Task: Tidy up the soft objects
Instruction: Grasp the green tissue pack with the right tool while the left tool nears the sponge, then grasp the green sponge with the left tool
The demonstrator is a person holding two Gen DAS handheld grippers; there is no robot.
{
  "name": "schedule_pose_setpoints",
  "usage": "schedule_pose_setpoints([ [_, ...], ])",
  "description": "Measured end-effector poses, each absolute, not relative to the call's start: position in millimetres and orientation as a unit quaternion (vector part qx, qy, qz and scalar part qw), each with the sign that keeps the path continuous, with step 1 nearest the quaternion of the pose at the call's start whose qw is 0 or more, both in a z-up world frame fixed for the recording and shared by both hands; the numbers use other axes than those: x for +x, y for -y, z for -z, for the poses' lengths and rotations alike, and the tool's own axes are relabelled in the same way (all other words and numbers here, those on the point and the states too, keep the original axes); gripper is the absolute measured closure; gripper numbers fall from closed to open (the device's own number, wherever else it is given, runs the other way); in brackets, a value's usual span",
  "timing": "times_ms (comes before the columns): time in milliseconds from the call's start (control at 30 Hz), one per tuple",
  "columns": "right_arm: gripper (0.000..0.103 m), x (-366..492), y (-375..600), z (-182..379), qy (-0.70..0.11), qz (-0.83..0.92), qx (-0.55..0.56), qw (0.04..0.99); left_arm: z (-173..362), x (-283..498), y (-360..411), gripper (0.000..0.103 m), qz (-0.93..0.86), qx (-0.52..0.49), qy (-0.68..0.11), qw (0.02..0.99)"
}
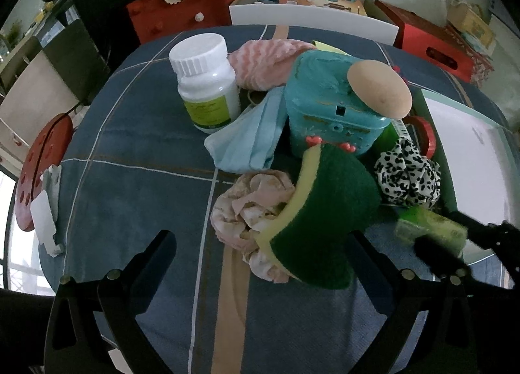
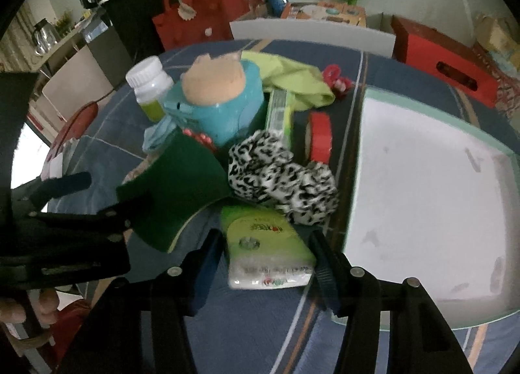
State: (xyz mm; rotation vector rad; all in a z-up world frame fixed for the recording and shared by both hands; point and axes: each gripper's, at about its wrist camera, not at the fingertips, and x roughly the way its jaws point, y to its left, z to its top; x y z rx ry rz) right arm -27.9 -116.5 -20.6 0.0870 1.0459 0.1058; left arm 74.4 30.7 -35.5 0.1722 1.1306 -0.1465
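Observation:
My right gripper (image 2: 265,263) is shut on a green tissue pack (image 2: 266,253), also in the left wrist view (image 1: 429,227). My left gripper (image 1: 260,244) is open; a green and yellow sponge (image 1: 321,211) leans against its right finger above a pink scrunchie (image 1: 253,208). The sponge also shows in the right wrist view (image 2: 175,179). A leopard scrunchie (image 2: 279,175), a blue face mask (image 1: 247,136), a pink cloth (image 1: 269,61) and a green cloth (image 2: 292,81) lie around a teal box (image 1: 328,104) topped by a beige puff (image 1: 378,87).
A white tray (image 2: 422,179) with a teal rim lies on the right of the blue tablecloth (image 1: 136,162). A white pill bottle (image 1: 204,81), red tape roll (image 2: 320,136) and red hair clip (image 2: 336,78) sit among the pile. Red bag and boxes stand behind.

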Motion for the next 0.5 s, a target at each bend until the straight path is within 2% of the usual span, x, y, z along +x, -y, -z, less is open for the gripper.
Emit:
schedule_pose_setpoints([
  [500,0.047,-48,152,-14,-0.452,-0.007,0.066,0.890,35,66,-3,0.000,0.072,0.131,-0.536,0.831],
])
